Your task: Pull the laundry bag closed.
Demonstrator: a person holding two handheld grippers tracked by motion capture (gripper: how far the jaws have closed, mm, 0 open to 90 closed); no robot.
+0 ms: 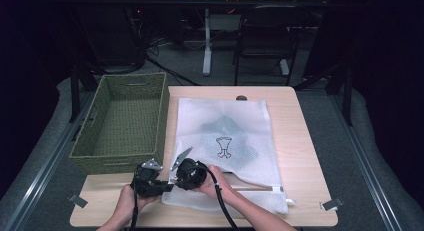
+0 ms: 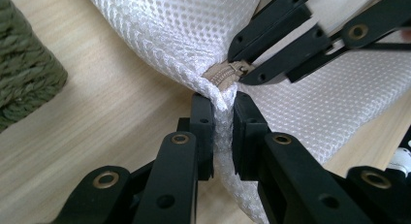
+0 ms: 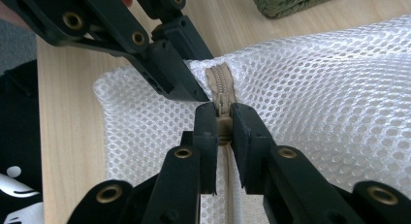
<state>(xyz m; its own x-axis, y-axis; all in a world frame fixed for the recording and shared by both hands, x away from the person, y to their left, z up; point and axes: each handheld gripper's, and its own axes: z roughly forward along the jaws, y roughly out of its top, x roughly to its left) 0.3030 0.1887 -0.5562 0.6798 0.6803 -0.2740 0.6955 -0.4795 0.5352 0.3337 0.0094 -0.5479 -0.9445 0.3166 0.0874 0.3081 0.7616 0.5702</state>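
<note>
Zipper end (image 3: pixel 219 83) caught between my two claws, at the mesh bag's (image 1: pixel 235 141) near-left corner on the table (image 1: pixel 300 131).
My left gripper (image 2: pixel 223 105) pinches the mesh corner; my right gripper (image 3: pixel 222 118) clamps the zipper pull (image 3: pixel 223 118).

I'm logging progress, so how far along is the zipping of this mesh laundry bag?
Done: dark clothing sits inside the mesh bag. In hand: the left tool pinches the bag's corner while the right tool grips the zipper pull. Which way the zipper must travel I cannot tell.
</note>
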